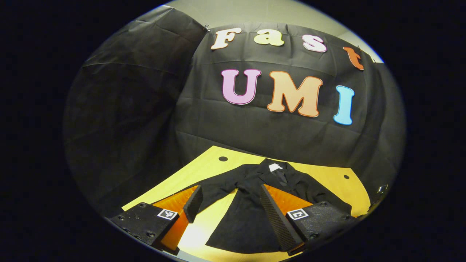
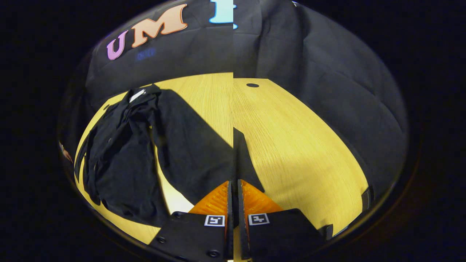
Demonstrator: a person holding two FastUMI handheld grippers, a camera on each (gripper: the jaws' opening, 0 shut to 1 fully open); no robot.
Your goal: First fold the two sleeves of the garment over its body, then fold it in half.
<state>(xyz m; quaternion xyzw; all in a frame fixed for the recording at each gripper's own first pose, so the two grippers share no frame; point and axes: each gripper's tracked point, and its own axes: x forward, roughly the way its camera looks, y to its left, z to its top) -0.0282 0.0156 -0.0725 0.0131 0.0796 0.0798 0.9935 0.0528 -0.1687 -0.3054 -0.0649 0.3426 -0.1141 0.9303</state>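
Note:
A black garment (image 1: 247, 218) lies on the wooden table (image 1: 327, 178), its collar with a white label (image 1: 275, 167) at the far end. My left gripper (image 1: 231, 188) hovers open over it; one finger is near the sleeve (image 1: 214, 190), the other over the body. In the right gripper view the body (image 2: 120, 160) lies crumpled at the left, and one long sleeve (image 2: 189, 145) stretches out flat from it to my right gripper (image 2: 233, 183). That gripper is shut on the sleeve's end, and a bit of cuff (image 2: 243, 160) pokes out past the fingers.
Black cloth walls close the booth behind and beside the table. Round holes sit in the tabletop (image 1: 223, 158) (image 2: 252, 85). Bare wood (image 2: 298, 145) spreads to the right of the stretched sleeve. The table's front edge runs just below the grippers.

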